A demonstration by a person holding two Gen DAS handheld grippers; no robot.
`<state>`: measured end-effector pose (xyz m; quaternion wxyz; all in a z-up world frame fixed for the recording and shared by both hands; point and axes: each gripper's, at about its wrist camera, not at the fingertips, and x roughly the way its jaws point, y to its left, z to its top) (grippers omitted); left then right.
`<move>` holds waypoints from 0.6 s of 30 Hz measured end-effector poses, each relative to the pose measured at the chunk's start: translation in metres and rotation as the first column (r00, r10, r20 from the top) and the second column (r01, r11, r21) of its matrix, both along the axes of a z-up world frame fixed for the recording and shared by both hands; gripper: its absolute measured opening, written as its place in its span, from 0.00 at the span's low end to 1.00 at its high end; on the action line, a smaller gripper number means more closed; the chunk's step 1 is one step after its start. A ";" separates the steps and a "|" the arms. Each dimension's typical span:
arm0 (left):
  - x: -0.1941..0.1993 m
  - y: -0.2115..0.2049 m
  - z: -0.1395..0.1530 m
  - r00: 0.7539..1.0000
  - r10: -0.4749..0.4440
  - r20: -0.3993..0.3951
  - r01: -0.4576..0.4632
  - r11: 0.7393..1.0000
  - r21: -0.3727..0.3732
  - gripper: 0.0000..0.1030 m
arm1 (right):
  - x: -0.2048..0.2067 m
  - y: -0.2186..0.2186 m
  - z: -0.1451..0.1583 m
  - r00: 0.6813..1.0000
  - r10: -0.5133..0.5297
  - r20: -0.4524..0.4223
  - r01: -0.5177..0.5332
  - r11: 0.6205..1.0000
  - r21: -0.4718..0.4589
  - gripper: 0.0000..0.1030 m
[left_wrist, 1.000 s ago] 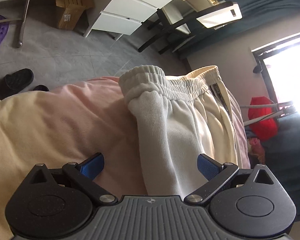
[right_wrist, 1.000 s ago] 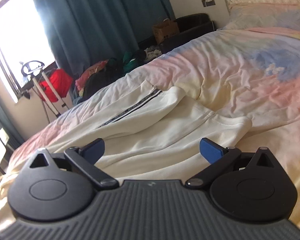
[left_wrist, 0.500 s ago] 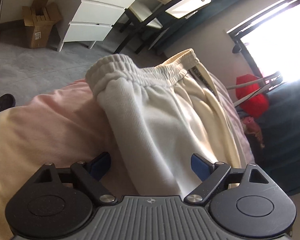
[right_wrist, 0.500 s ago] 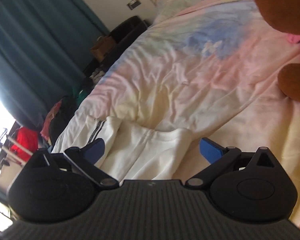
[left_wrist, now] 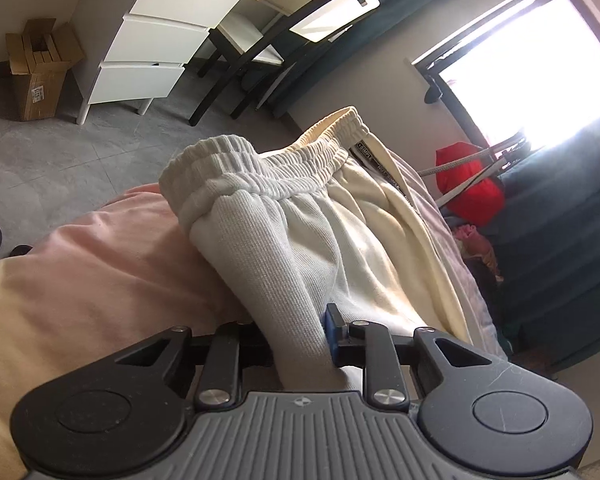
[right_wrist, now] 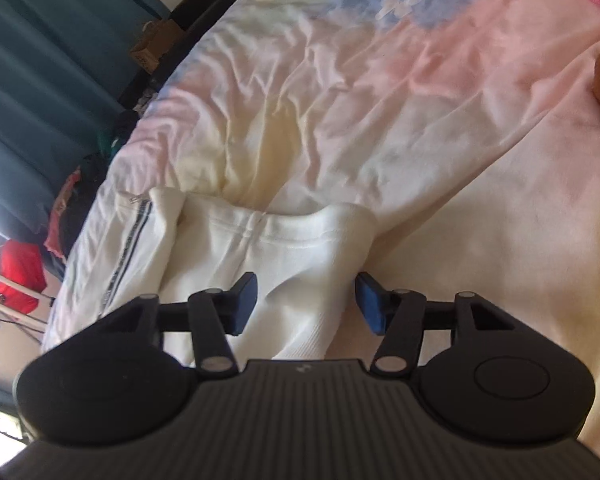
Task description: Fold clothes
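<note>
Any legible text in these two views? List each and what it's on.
Cardboard box on the floor: a small white sticker with print, too small to read.
Side stripe of the cream pants: lettering runs along it, too blurred to read.
Chair back panel: a small dark mark, unreadable.
Right wrist view: no legible text.

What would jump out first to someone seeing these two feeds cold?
The cream sweatpants fill the middle of the left wrist view, with the left hand-held gripper shut on a fold of them below the ribbed waistband. In the right wrist view, the right hand-held gripper stands open around the hem end of the pants on the pastel bedsheet. A bright window glares at upper right.
</note>
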<state>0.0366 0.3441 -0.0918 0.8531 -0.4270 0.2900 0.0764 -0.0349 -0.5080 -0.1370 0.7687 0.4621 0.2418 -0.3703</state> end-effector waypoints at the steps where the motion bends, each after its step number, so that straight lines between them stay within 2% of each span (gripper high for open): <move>1: -0.002 0.001 0.002 1.000 0.005 0.013 -0.005 1.000 -0.004 0.17 | -0.001 -0.003 -0.003 1.000 -0.020 -0.010 0.020 1.000 -0.001 0.53; 5: -0.010 0.002 0.013 0.997 0.031 0.070 -0.031 1.000 -0.008 0.12 | -0.007 -0.013 -0.018 0.997 -0.047 0.054 0.043 0.996 0.077 0.51; 6: -0.012 0.002 0.016 0.996 0.039 0.085 -0.039 0.999 -0.011 0.11 | -0.007 -0.015 -0.019 0.996 -0.048 0.076 0.041 0.996 0.082 0.34; 7: -0.014 0.002 0.019 0.994 0.051 0.102 -0.050 0.999 -0.018 0.11 | -0.007 -0.015 -0.017 0.995 -0.047 0.089 0.042 0.997 0.067 0.13; 8: -0.017 0.002 0.023 0.991 0.065 0.118 -0.062 0.998 -0.028 0.10 | -0.008 -0.013 -0.012 0.993 -0.048 0.108 0.044 0.998 0.037 0.09; 11: -0.025 0.002 0.041 0.982 0.080 0.173 -0.074 0.996 -0.043 0.10 | -0.015 -0.003 0.017 0.969 -0.038 0.244 0.060 0.995 -0.083 0.07; 13: -0.033 0.003 0.054 0.972 0.098 0.211 -0.090 0.995 -0.048 0.09 | -0.017 0.004 0.039 0.955 -0.041 0.294 0.081 0.989 -0.125 0.07; 18: -0.024 0.005 0.088 0.964 0.133 0.232 -0.124 0.991 -0.052 0.09 | -0.005 0.001 0.075 0.949 -0.002 0.316 0.069 0.978 -0.199 0.07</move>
